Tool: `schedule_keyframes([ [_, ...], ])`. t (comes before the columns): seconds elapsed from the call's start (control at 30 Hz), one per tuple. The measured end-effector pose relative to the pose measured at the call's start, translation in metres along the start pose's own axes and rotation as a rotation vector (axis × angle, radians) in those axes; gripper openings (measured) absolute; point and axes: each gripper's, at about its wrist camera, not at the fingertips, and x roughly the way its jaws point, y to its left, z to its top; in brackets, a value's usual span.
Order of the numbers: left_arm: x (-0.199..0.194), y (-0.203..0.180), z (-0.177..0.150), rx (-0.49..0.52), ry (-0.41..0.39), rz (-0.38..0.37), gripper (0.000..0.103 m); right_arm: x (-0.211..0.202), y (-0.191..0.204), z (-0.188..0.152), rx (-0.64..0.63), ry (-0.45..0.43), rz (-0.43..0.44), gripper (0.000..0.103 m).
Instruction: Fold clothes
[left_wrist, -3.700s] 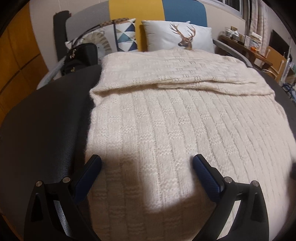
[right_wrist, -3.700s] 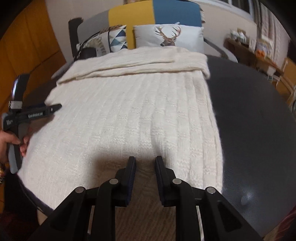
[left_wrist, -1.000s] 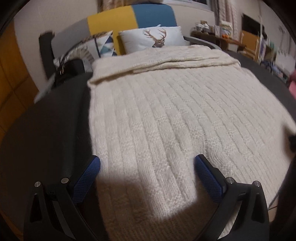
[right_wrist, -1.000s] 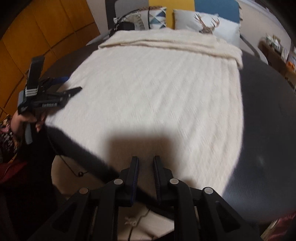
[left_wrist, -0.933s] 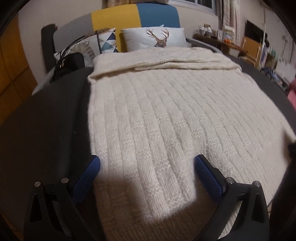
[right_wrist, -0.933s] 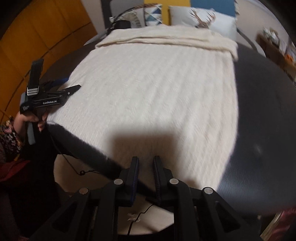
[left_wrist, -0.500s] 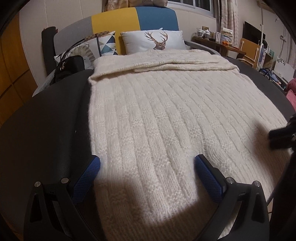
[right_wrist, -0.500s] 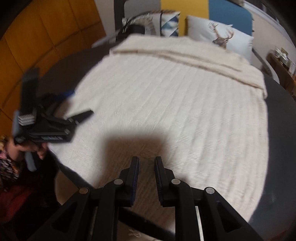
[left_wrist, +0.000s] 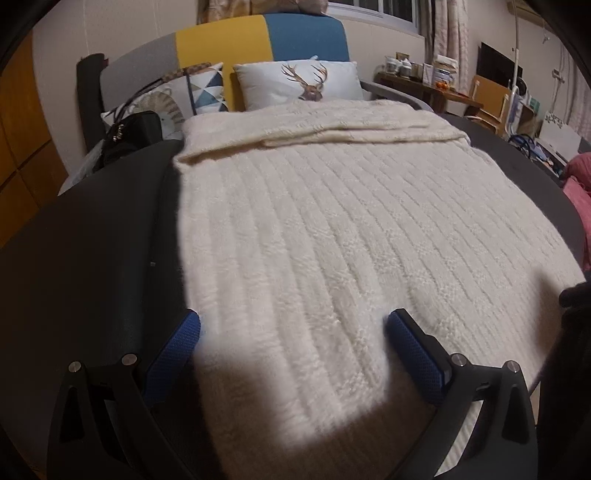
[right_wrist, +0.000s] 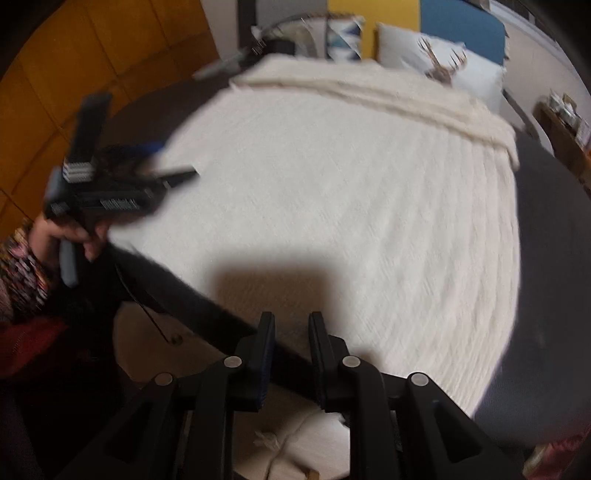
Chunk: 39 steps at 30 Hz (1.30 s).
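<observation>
From the left wrist, a cream knit garment (left_wrist: 332, 236) lies spread flat over a dark round desk (left_wrist: 92, 240), its far end at 12 o'clock already doubled back into a flat band below the deer pillow (left_wrist: 301, 85); the left tool (left_wrist: 291, 332) hovers low over the near hem toward 6 o'clock, blue pads spread wide with nothing between them, the left pad about on the knit's left edge. From the right wrist — a blurred picture — the same knit fills the desk from 9 to 3 o'clock, and the right tool (right_wrist: 291, 332) hangs over the near rim at 6 o'clock with its fingers drawn close, a narrow gap between them and no cloth in it that I can see. The left tool shows again at 9 o'clock (right_wrist: 122, 184), held level in a hand (right_wrist: 70, 236) over the knit's left edge. With one end folded and the rest lying flat, this looks like a fold partway; to do the near hem well, each tool should bite only the edge layer near a corner, both lifting together so the thick knit carries over without sagging or skewing — it is heavy and will stretch if dragged
</observation>
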Motion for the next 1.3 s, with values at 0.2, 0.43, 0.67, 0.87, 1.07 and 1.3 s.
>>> schedule_keyframes([
  [0.2, -0.001, 0.029, -0.005, -0.021, 0.02, 0.117, 0.103, 0.012, 0.02, 0.036, -0.031, -0.01, 0.06, 0.018],
  [0.43, 0.0, 0.055, -0.013, -0.097, 0.068, 0.1, 0.103, 0.082, 0.071, 0.075, -0.119, 0.094, 0.034, 0.019],
  [0.67, -0.003, 0.056, -0.011, -0.103, 0.051, 0.118, 0.103, 0.068, 0.096, 0.043, -0.224, 0.1, 0.067, 0.022],
  [0.87, -0.027, 0.043, -0.012, -0.127, -0.119, 0.151, 0.103, 0.048, 0.084, 0.06, -0.187, 0.052, 0.116, 0.022],
  [1.07, -0.029, 0.016, -0.022, -0.05, -0.18, 0.105, 0.103, 0.074, 0.063, 0.14, -0.119, -0.015, 0.045, 0.022],
  [1.3, -0.011, 0.012, -0.037, -0.068, -0.127, 0.068, 0.103, 0.143, 0.071, 0.223, -0.161, -0.017, -0.093, 0.02],
])
